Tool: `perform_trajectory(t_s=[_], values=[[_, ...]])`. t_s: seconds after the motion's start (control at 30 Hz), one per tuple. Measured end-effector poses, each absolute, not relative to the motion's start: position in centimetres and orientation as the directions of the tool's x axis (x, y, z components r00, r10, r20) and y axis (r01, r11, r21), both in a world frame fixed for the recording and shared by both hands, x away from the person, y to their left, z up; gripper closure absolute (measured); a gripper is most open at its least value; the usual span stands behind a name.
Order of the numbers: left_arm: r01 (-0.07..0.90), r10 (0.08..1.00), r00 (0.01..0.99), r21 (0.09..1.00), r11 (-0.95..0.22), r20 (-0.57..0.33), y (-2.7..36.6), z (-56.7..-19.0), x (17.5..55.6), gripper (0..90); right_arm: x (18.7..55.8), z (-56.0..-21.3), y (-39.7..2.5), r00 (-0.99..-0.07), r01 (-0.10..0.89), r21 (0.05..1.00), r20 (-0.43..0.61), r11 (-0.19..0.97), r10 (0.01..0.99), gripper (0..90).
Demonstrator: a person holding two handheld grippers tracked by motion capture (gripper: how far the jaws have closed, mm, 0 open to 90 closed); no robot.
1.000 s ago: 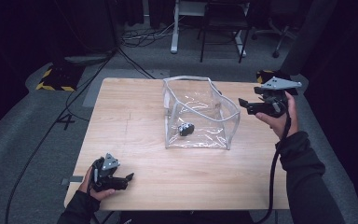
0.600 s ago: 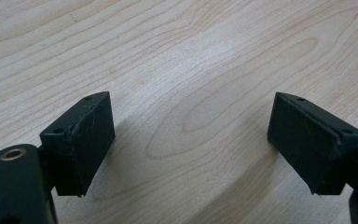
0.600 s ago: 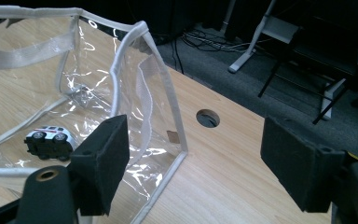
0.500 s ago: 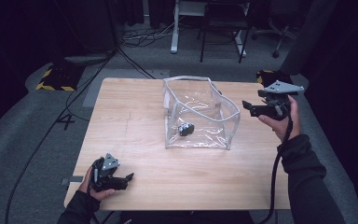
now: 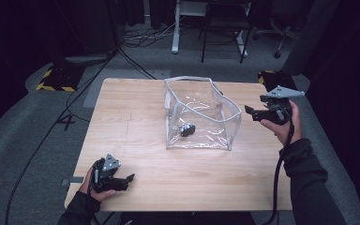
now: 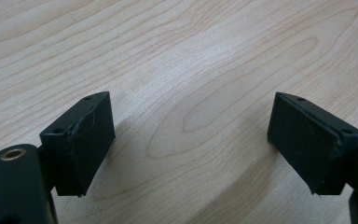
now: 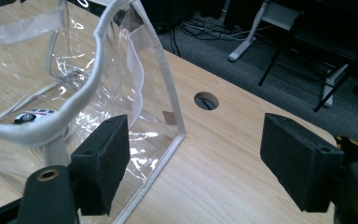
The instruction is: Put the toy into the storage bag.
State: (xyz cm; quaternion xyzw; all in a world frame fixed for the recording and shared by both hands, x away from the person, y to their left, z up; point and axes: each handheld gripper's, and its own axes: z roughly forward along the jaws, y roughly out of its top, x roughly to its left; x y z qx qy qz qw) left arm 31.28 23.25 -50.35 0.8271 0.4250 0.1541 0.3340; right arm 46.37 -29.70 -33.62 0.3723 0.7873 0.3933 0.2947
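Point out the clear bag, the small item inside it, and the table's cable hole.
Clear bag (image 5: 201, 119), high view, near transparent wall.
Small item (image 5: 186, 130), high view, its middle, on the bag's floor.
Cable hole (image 7: 206, 101), right gripper view, centre of the hole.

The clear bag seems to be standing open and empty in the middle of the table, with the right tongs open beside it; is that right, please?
Not quite: the clear bag is not empty. A small dark object lies on its bottom, as the high view shows. The rest holds: the bag stands open mid-table, with the right tongs open beside it.
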Motion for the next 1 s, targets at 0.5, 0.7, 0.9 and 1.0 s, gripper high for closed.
perform_trajectory(t_s=[0.5,0.7,0.9,1.0], values=[[0.600,0.806,0.591,0.684,-0.415,-0.029,23.3,-50.4,31.3,15.1,45.2,-35.7,-30.1,-0.565,0.372,0.818,-0.176,0.439,0.806,24.6],[0.600,0.806,0.591,0.683,-0.416,-0.029,23.3,-50.4,31.3,15.1,44.6,-36.4,-30.2,-0.581,0.369,0.811,-0.180,0.455,0.793,24.5],[0.600,0.806,0.591,0.683,-0.416,-0.029,23.3,-50.3,31.3,15.1,44.0,-37.2,-30.3,-0.591,0.367,0.806,-0.183,0.464,0.786,24.3],[0.600,0.806,0.591,0.683,-0.416,-0.029,23.3,-50.4,31.3,15.0,43.7,-37.6,-30.4,-0.595,0.369,0.803,-0.183,0.468,0.783,24.3]])
